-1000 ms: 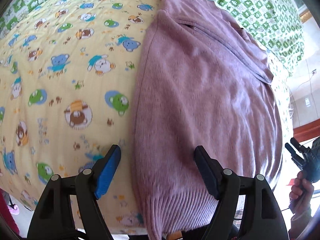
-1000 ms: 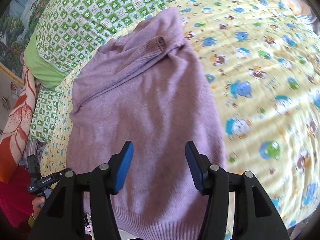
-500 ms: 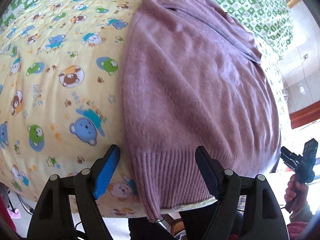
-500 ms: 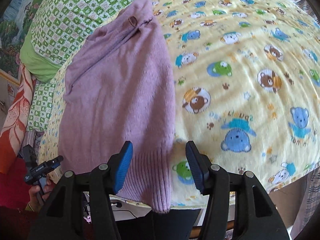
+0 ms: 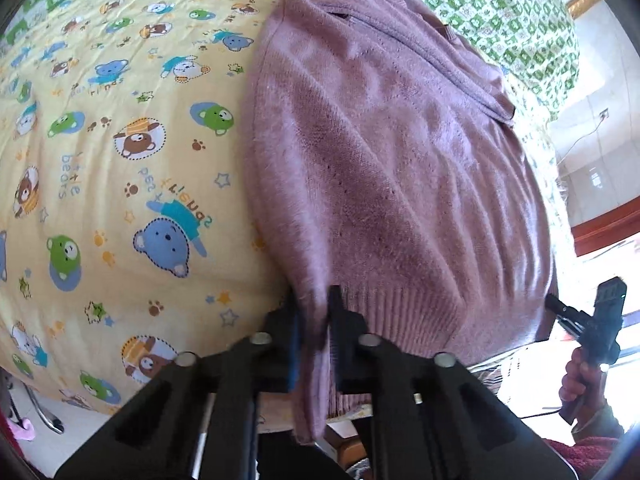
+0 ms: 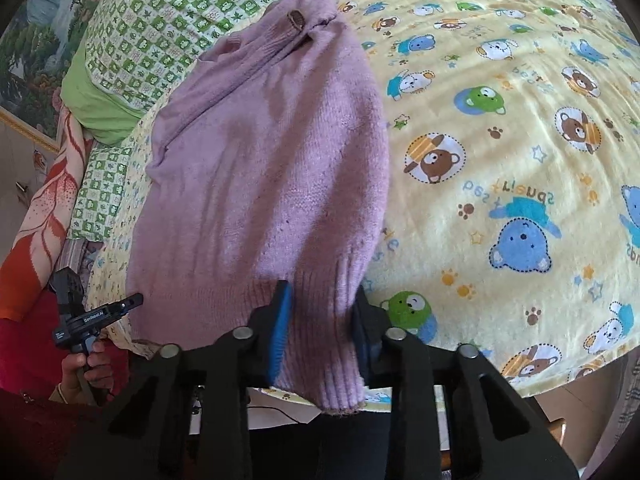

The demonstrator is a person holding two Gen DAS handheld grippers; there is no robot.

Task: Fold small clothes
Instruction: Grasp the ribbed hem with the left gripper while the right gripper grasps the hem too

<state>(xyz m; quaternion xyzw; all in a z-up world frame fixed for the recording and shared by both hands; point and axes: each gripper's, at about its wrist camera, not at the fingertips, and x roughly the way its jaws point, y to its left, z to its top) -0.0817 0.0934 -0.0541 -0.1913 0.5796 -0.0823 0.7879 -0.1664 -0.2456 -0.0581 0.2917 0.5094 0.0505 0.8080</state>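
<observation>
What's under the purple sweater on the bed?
The sweater lies on a yellow bear-print sheet; its far end rests on green checked bedding. Anything beneath the knit itself is hidden.

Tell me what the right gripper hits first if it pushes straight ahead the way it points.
The purple sweater: the right gripper has its ribbed hem between its fingers, so the sweater's body lies immediately ahead.

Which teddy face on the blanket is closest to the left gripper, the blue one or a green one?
The big blue bear face, wearing a blue hat, sits closest to the left gripper, which pinches the purple sweater. The green bears lie farther off.
</observation>
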